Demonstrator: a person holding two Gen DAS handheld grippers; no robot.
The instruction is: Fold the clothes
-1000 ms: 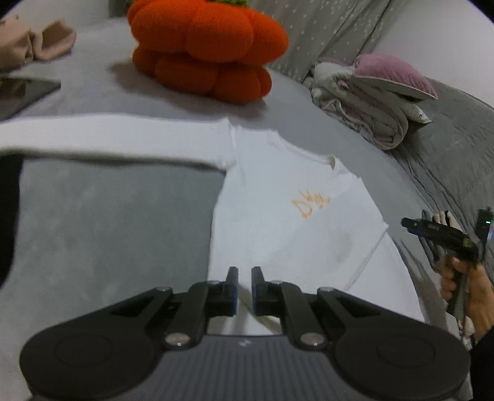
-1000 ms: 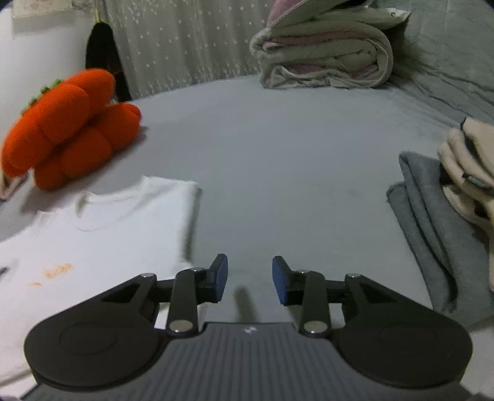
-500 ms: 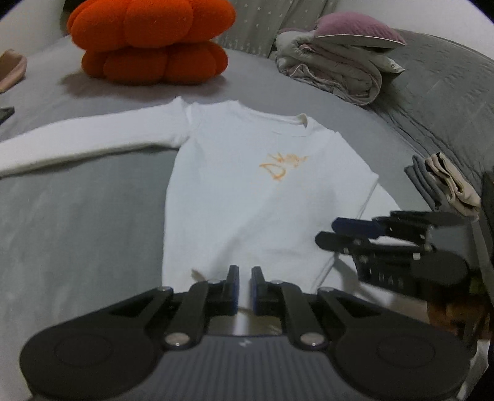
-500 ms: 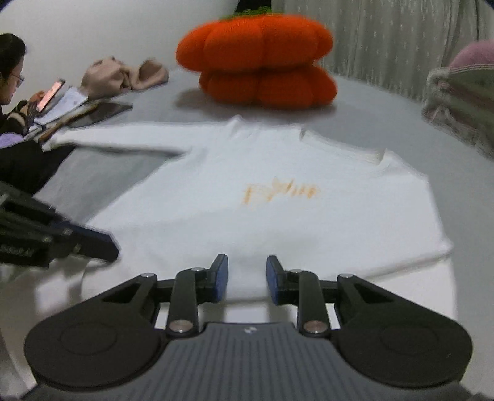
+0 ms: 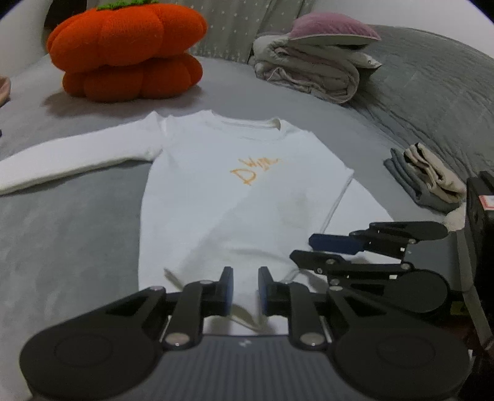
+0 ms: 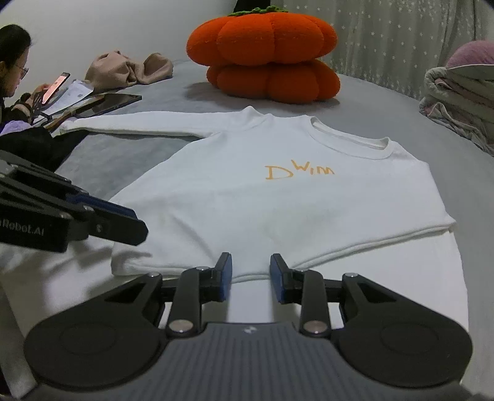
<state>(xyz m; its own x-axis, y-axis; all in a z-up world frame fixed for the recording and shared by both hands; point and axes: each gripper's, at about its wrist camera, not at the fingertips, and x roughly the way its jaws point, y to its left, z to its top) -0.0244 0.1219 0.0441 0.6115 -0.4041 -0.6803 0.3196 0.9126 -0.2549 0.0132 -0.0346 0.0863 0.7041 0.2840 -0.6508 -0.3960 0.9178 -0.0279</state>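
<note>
Shirt [image 6: 278, 197] before pumpkin cushion [image 6: 265, 52]

Surface: a grey bed cover [image 5: 71, 216] fills most of both views, smooth and flat.
Far edge, middle: an orange pumpkin-shaped cushion [image 6: 268, 52] with a green stalk top.
Far edge, behind: a grey curtain with small white stars [image 6: 386, 40].
Far right corner: a folded stack of quilts [image 5: 311, 71] with a mauve pillow [image 5: 333, 29] on top.
Right edge: a grey quilted blanket [image 5: 432, 98], rumpled and rising.
Far left corner: a plain white wall [image 6: 92, 27].
Left edge: a seated person [image 6: 15, 80] holding a phone.
Light: dim, even, indoor.
</note>
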